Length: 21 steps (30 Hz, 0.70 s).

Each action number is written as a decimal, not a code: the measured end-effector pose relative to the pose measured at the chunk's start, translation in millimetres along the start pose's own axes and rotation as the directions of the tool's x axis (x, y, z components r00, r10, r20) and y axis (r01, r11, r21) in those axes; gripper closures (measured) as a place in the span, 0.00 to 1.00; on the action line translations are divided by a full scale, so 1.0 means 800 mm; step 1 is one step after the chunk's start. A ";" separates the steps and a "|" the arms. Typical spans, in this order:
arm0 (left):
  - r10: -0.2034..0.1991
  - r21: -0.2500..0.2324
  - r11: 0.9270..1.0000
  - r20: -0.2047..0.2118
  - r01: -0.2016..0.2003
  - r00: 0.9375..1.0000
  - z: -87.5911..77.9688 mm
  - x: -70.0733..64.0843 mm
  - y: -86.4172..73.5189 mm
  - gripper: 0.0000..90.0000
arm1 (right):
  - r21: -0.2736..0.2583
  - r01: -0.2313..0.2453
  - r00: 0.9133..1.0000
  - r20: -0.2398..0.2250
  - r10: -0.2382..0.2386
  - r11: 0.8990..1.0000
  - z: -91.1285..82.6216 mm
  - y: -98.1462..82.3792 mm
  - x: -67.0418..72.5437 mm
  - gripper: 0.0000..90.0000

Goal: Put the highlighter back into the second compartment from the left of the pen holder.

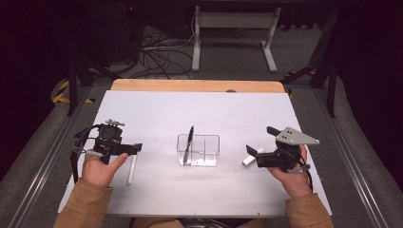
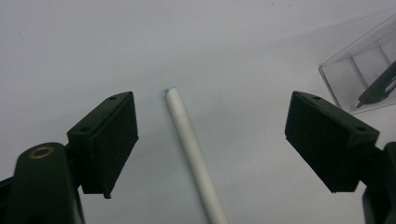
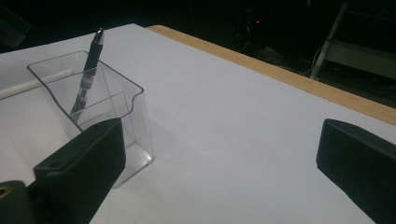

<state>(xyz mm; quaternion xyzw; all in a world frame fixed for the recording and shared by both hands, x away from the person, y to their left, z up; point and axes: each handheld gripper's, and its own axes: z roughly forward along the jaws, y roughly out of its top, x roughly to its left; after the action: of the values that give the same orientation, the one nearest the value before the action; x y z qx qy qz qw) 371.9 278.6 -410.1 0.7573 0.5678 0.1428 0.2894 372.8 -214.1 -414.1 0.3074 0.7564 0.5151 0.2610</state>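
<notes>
White table (image 1: 157, 109) bears a clear holder (image 1: 198, 150) at centre with a black pen (image 1: 189, 140). Left gripper (image 2: 212, 140), jaws wide, straddles the white pen (image 2: 191, 154) at eight o'clock. Right gripper (image 3: 219, 172) stands wide, empty. Risk: round barrel rolls aside on an off-centre pinch.

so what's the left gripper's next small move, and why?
Probably lower and close on the white pen. It lies flat on the table between the left gripper's open jaws, untouched by either pad. A black pen already stands in the clear holder, so this one likely goes there too.
</notes>
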 end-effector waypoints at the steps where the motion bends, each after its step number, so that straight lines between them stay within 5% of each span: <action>1: -0.005 0.002 1.000 0.006 0.005 1.000 0.000 0.001 0.000 0.20 | -0.003 -0.005 1.000 0.003 0.005 1.000 0.001 0.000 0.000 0.02; 11: -0.041 0.012 0.999 0.003 0.041 0.999 0.002 0.005 -0.002 0.24 | -0.019 -0.022 1.000 -0.003 0.022 1.000 -0.001 0.002 0.002 0.02; 21: -0.105 0.089 0.991 0.032 0.102 0.994 0.007 0.007 0.004 0.30 | -0.034 0.005 1.000 0.001 -0.005 0.999 -0.006 0.005 0.007 0.10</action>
<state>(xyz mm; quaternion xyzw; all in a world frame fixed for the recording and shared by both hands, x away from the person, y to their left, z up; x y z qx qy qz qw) 379.1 281.4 -413.5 0.7412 0.6066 0.0890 0.2734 366.5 -211.5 -409.1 0.3012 0.7482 0.5272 0.2677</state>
